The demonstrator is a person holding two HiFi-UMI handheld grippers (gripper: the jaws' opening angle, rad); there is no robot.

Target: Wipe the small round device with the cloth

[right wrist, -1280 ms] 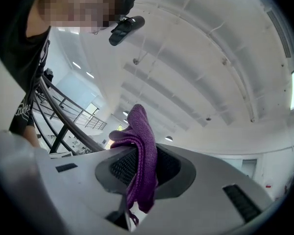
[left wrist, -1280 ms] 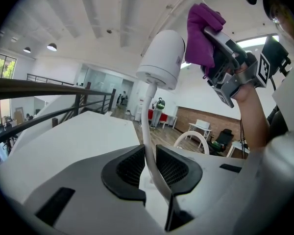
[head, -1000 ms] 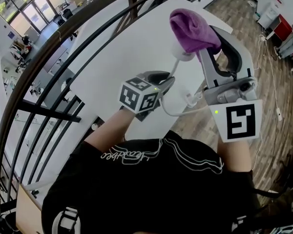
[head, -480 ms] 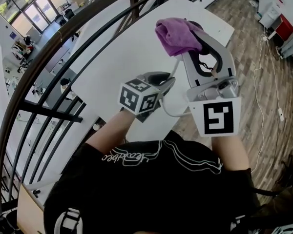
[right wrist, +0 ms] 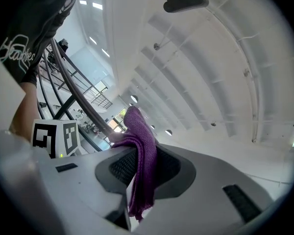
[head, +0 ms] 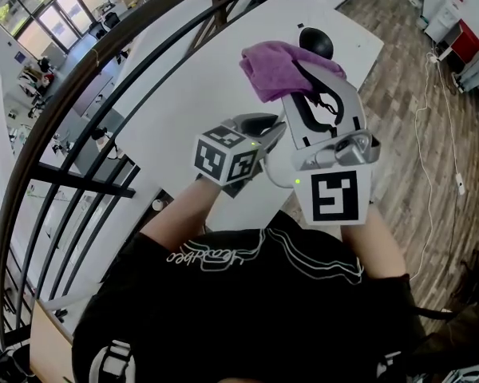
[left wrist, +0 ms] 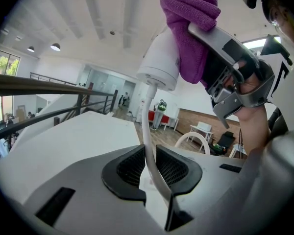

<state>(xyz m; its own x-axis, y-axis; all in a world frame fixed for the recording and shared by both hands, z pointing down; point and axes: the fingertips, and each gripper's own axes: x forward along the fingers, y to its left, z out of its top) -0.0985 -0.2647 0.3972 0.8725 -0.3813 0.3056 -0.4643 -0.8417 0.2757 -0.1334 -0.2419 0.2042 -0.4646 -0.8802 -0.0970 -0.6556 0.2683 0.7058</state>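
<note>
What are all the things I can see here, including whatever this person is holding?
small round device: one, white, held up in the air by its white stalk
cloth: one, purple, pressed against the device
round object: one, black, far end of the table
table: one, white, in front of the person
railing: one, dark, curving past the table's left side
floor: wooden planks, right of the table
left gripper: one, grey with a marker cube, shut on the device's stalk
right gripper: one, grey with a marker cube, shut on the cloth
shirt: one, black, on the person, bottom of the head view
</note>
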